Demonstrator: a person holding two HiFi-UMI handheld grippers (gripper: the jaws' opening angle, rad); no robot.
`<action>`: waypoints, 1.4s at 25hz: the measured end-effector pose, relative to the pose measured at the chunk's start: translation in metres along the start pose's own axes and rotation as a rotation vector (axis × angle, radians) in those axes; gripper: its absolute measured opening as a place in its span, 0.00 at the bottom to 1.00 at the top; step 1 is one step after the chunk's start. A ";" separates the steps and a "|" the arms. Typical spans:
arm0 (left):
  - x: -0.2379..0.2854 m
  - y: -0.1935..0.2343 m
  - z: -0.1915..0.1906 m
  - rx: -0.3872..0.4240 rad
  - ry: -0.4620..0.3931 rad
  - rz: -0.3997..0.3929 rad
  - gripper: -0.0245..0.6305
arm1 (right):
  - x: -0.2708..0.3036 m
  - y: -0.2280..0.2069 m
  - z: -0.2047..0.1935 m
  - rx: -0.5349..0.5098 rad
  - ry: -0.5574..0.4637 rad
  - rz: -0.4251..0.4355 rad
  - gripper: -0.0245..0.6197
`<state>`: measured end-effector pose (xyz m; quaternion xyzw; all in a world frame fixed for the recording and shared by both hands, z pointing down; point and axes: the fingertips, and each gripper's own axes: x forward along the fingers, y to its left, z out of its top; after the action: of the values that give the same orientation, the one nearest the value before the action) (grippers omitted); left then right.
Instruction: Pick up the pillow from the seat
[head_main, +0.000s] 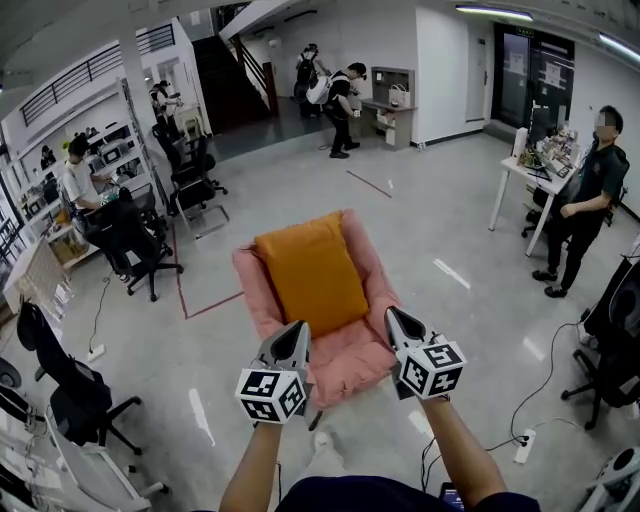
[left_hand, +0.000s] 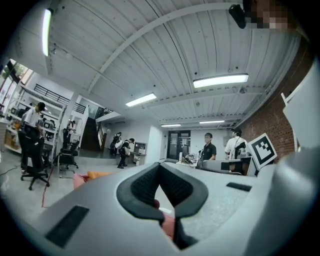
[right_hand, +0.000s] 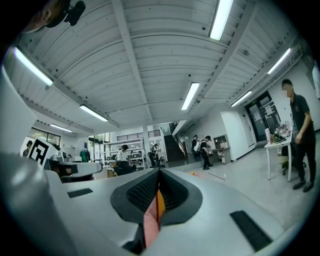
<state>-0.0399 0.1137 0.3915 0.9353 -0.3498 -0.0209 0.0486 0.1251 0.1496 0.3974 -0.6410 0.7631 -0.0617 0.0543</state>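
An orange pillow (head_main: 308, 272) leans upright against the back of a pink seat (head_main: 345, 358) in the middle of the head view. My left gripper (head_main: 297, 330) hovers over the seat's front left part, near the pillow's lower left corner, jaws shut and empty. My right gripper (head_main: 394, 316) is at the seat's right edge, beside the pillow's lower right corner, also shut on nothing. In the left gripper view the shut gripper (left_hand: 160, 166) shows pink seat (left_hand: 168, 226) below it and the pillow (left_hand: 98, 174) at left. In the right gripper view the gripper (right_hand: 159, 173) is shut.
Black office chairs (head_main: 70, 395) stand at the left and one (head_main: 612, 345) at the right. A person (head_main: 585, 200) stands by a white table (head_main: 525, 180) at right. A power strip (head_main: 524, 446) with cables lies on the floor at lower right. More people are at the back.
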 end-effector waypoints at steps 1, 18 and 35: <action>0.004 0.004 -0.001 -0.001 0.002 0.001 0.04 | 0.005 -0.002 -0.001 0.001 0.002 0.000 0.07; 0.083 0.060 0.000 -0.017 0.017 -0.008 0.04 | 0.092 -0.039 0.000 0.010 0.022 -0.014 0.07; 0.149 0.151 0.012 -0.031 0.040 -0.016 0.04 | 0.204 -0.041 0.002 0.012 0.052 -0.023 0.07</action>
<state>-0.0273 -0.0986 0.3945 0.9375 -0.3407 -0.0078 0.0701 0.1306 -0.0584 0.4011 -0.6474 0.7566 -0.0836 0.0376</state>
